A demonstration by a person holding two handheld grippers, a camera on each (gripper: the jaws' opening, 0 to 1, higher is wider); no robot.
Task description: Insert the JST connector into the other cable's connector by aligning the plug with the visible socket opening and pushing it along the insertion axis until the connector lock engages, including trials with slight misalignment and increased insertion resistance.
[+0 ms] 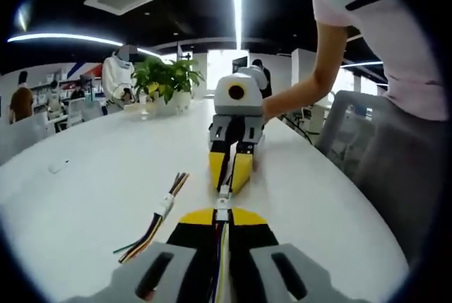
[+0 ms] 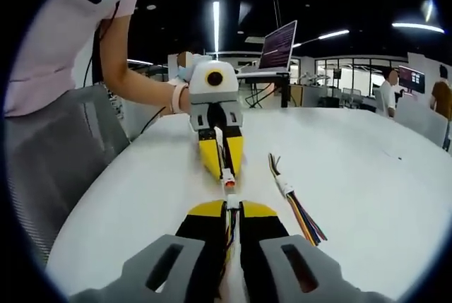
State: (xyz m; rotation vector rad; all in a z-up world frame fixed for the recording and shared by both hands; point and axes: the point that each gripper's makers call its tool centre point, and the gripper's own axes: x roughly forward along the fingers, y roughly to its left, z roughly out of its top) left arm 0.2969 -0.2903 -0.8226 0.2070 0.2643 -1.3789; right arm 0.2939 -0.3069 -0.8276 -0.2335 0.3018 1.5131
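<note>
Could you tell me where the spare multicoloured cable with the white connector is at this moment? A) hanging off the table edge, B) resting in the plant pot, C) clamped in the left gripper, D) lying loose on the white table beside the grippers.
D: the spare cable lies flat on the white table, apart from both the left gripper and the right gripper.

In the left gripper view, the left claw (image 1: 222, 212) faces the right claw (image 1: 231, 170) head-on at 12 o'clock, the two white connectors (image 1: 223, 197) meeting between their tips, so the straight path ahead is blocked. A spare cable bundle (image 1: 157, 222) lies on the white desk (image 1: 92, 197) at 10 o'clock just beside the left claw; farther out toward 9 o'clock the desk is bare except for a small white piece (image 1: 58, 167). At 11 o'clock a potted plant (image 1: 167, 82) stands far back, and a grey chair (image 1: 351, 130) and a person's arm (image 1: 311, 84) close the 2 o'clock side.
</note>
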